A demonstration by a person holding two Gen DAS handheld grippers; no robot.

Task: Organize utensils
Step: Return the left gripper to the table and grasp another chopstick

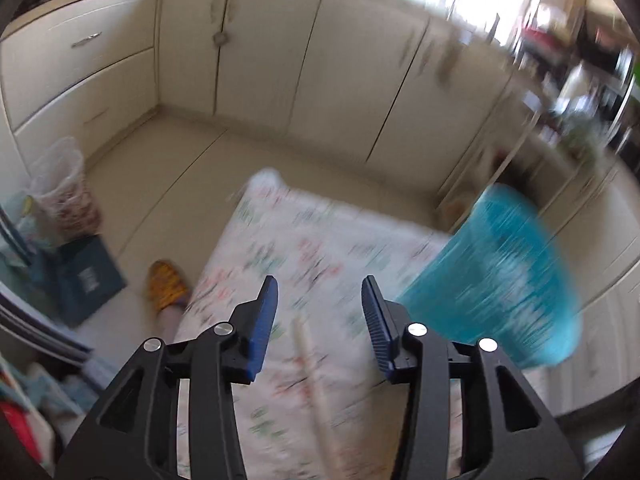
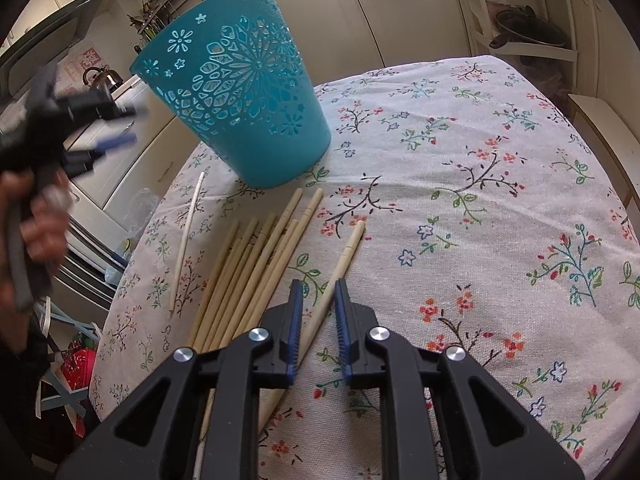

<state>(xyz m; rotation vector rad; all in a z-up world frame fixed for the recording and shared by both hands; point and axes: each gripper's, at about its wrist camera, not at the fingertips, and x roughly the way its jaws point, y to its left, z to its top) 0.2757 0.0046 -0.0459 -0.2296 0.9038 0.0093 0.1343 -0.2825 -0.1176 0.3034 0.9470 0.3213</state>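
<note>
A teal perforated basket point(image 2: 244, 92) stands on the floral tablecloth point(image 2: 480, 200); it shows blurred in the left wrist view point(image 1: 496, 276). Several wooden chopsticks point(image 2: 248, 272) lie in a bundle in front of it. One chopstick point(image 2: 340, 268) lies apart, between the fingers of my right gripper point(image 2: 318, 292), which is open and just above it. A thin pale stick point(image 2: 188, 236) lies at the left. My left gripper point(image 1: 320, 292) is open and empty above the table, with a pale stick point(image 1: 316, 384) below it. It also shows blurred at the left of the right wrist view point(image 2: 120, 128).
Cream kitchen cabinets point(image 1: 260, 52) surround the table. A bin with a plastic bag point(image 1: 64, 192) and a dark box point(image 1: 84, 276) stand on the floor at the left. A shelf with a pan point(image 2: 532, 32) is at the back right.
</note>
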